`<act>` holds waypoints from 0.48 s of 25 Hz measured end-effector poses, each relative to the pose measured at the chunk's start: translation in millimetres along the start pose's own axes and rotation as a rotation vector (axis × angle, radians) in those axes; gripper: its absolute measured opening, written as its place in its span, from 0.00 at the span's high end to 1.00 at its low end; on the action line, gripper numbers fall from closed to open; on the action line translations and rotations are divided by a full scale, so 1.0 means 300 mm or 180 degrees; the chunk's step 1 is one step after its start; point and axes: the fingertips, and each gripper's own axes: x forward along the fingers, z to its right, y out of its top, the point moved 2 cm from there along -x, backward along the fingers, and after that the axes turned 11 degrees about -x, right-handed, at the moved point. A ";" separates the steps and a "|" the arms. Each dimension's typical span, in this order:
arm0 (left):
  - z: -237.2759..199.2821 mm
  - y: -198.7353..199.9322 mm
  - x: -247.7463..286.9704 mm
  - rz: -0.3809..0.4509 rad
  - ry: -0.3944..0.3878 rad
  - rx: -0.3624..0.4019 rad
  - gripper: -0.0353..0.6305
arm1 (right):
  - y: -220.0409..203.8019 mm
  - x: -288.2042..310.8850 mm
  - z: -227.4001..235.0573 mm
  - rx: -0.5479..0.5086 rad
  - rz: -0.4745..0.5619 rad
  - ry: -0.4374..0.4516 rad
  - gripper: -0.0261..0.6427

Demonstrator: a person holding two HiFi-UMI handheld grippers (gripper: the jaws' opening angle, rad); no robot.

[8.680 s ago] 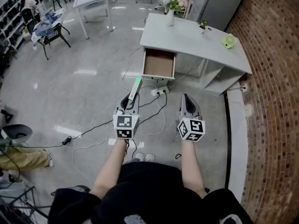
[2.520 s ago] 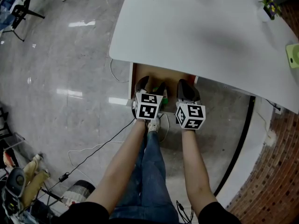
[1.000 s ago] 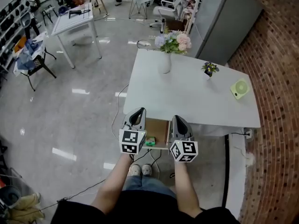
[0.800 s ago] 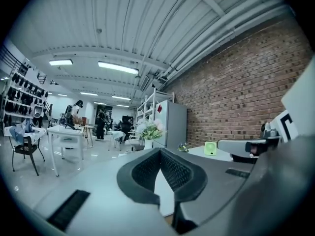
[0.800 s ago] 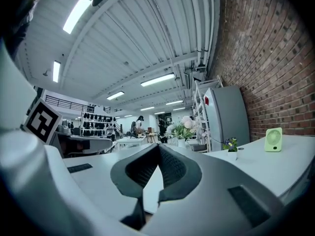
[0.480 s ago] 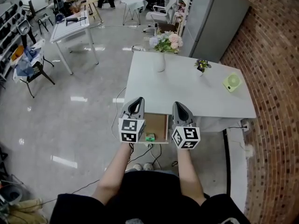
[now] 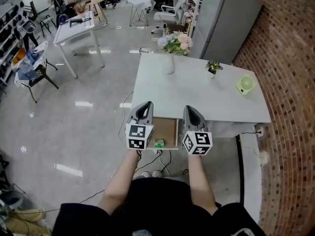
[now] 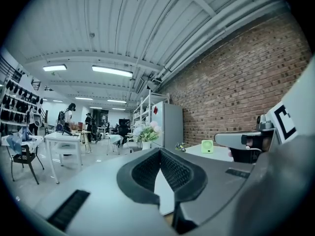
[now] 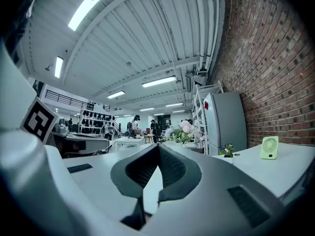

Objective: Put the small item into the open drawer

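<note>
The small green item (image 7: 158,143) lies in the front left corner of the open wooden drawer (image 7: 166,130) under the white desk (image 7: 197,95). My left gripper (image 7: 146,105) is held level above the drawer's left side; its jaws are shut with nothing between them, as the left gripper view (image 8: 160,150) confirms. Over the drawer's right edge my right gripper (image 7: 190,108) is also level, shut and empty, its pads pressed together in the right gripper view (image 9: 158,147). Both stand well above the drawer, side by side.
On the desk stand a vase of flowers (image 7: 170,58), a small potted plant (image 7: 211,67) and a green fan (image 7: 243,85). A grey fridge (image 7: 226,18) and a brick wall (image 7: 290,82) lie behind and right. Cables (image 7: 147,156) trail on the floor.
The green item, once held in my left gripper, now lies in the drawer. Over the last second both grippers rose a little and the view pulled back from the desk.
</note>
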 end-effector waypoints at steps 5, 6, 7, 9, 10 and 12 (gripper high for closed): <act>-0.005 -0.019 0.005 -0.0056 0.0001 -0.0016 0.91 | -0.008 0.009 0.007 0.0007 -0.0004 0.0006 0.96; -0.004 -0.020 0.004 -0.0061 0.0002 -0.0018 0.91 | -0.010 0.009 0.008 0.0007 -0.0013 0.0005 0.96; -0.005 -0.020 0.002 -0.0064 0.0002 -0.0019 0.91 | -0.012 0.008 0.008 0.0011 -0.0024 0.0001 0.96; -0.005 -0.017 0.000 -0.0059 0.0000 -0.0019 0.91 | -0.015 0.006 0.008 0.0026 -0.0043 -0.0007 0.96; -0.004 -0.014 0.002 -0.0054 -0.0001 -0.0021 0.91 | -0.016 0.006 0.009 0.0029 -0.0048 -0.0006 0.96; 0.000 -0.011 0.010 -0.0047 -0.0005 -0.0029 0.91 | -0.019 0.009 0.014 0.0022 -0.0052 0.0000 0.96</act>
